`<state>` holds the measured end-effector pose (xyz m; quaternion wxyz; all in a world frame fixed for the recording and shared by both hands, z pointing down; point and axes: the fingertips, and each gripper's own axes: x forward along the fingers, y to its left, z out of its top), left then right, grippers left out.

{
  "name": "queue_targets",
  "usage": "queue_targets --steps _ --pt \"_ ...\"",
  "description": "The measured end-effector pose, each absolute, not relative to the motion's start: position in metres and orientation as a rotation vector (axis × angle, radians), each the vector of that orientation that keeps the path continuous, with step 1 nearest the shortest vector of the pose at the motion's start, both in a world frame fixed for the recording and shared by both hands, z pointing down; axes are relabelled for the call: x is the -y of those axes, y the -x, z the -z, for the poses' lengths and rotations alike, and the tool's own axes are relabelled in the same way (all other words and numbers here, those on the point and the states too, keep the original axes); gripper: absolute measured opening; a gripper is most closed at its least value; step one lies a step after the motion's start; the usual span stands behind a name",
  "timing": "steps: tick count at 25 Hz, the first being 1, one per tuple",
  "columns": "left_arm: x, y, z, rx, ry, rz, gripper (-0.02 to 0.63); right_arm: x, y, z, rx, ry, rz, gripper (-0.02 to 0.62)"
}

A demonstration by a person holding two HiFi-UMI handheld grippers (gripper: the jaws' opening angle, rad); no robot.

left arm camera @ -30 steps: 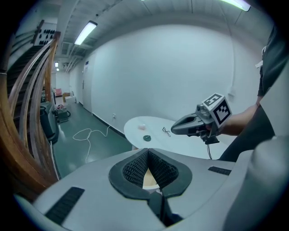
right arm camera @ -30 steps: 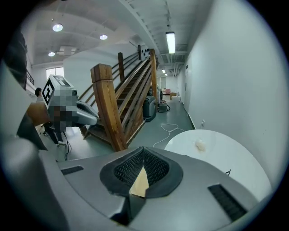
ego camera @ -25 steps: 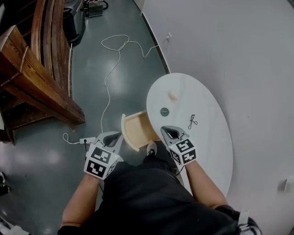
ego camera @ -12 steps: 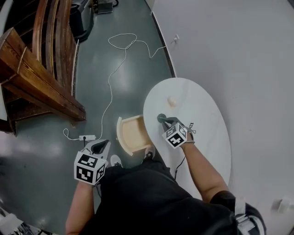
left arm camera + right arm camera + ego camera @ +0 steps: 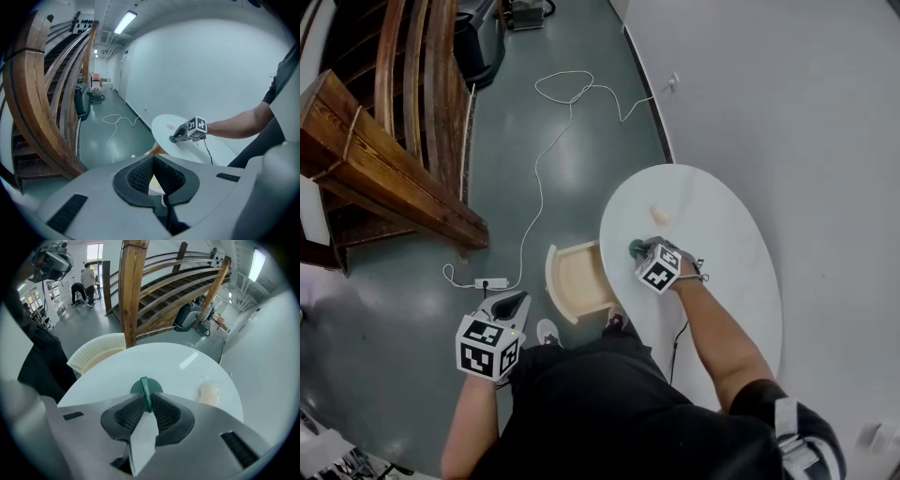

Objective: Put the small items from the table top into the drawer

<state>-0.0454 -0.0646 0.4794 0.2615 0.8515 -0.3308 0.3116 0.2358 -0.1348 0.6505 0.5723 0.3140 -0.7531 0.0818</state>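
So the white oval desk sits right up against a plain white wall on a glossy grey-green floor. There's a curved wooden staircase across the floor from it. The pale wooden drawer hangs open at the desk's edge. The right gripper is down on the desk. Its jaws have just been opening and are only slightly apart, with the thin edge of the small round green item between them. A small cream lump lies near it. The left gripper hovers over the floor, jaws together and empty.
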Motion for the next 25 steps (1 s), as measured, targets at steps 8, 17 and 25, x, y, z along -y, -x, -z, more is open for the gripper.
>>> queue_targets --steps 8,17,25 --pt "0.065 0.039 -0.477 0.895 -2.311 -0.838 0.014 0.137 -0.238 -0.654 1.796 -0.686 -0.266 0.044" --pt "0.070 0.038 -0.482 0.867 -2.330 -0.798 0.014 0.123 -0.240 -0.658 1.774 -0.878 -0.557 0.008" --pt "0.067 0.044 -0.491 0.835 -2.347 -0.817 0.014 0.124 -0.223 -0.627 1.855 -1.029 -0.555 0.008"
